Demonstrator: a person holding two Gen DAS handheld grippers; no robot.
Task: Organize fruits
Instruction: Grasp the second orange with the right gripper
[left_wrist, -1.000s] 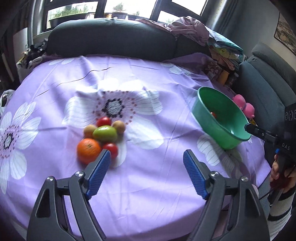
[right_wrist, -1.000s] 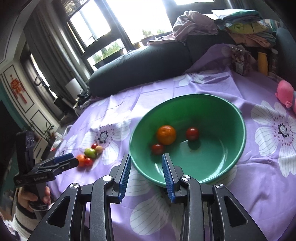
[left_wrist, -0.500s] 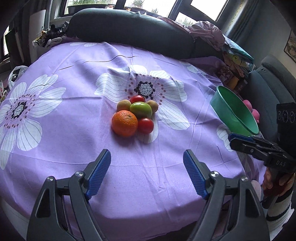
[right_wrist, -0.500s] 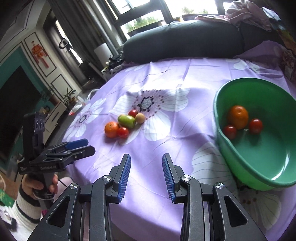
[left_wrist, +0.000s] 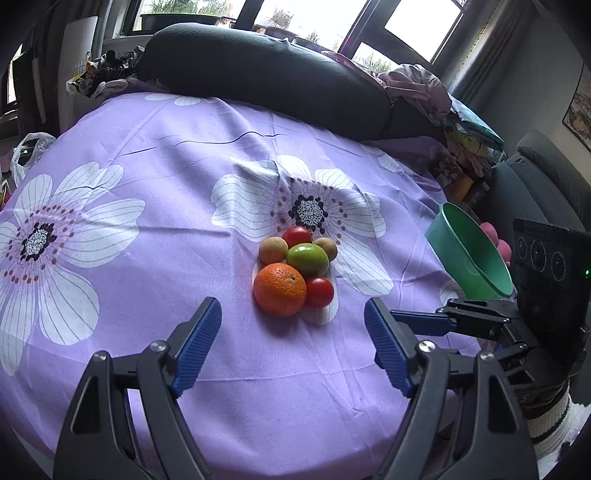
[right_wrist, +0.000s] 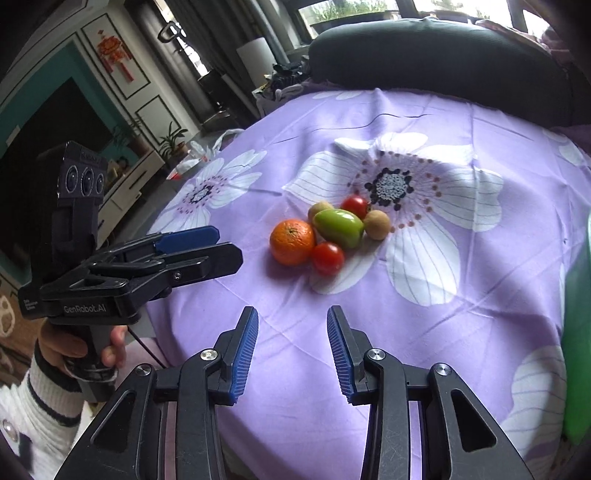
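Observation:
A cluster of fruit lies on the purple flowered cloth: an orange (left_wrist: 279, 289) (right_wrist: 292, 242), a green fruit (left_wrist: 307, 259) (right_wrist: 338, 227), two red tomatoes (left_wrist: 319, 292) (left_wrist: 296, 236), and two small brown fruits (left_wrist: 272, 250) (left_wrist: 327, 247). A green bowl (left_wrist: 469, 254) stands at the right; only its edge (right_wrist: 578, 332) shows in the right wrist view. My left gripper (left_wrist: 293, 338) is open and empty just short of the orange. My right gripper (right_wrist: 291, 347) is open and empty, farther back from the cluster.
The round table (left_wrist: 147, 184) is backed by a dark sofa (left_wrist: 266, 70) with piled clothes (left_wrist: 417, 85). A pink toy (left_wrist: 496, 240) lies behind the bowl. A white plastic bag (left_wrist: 27, 147) hangs off the left edge.
Both grippers have swung from the bowl toward the fruit cluster and come closer to it. The right gripper's jaws have opened wider. The bowl has slid to the right edge of both views.

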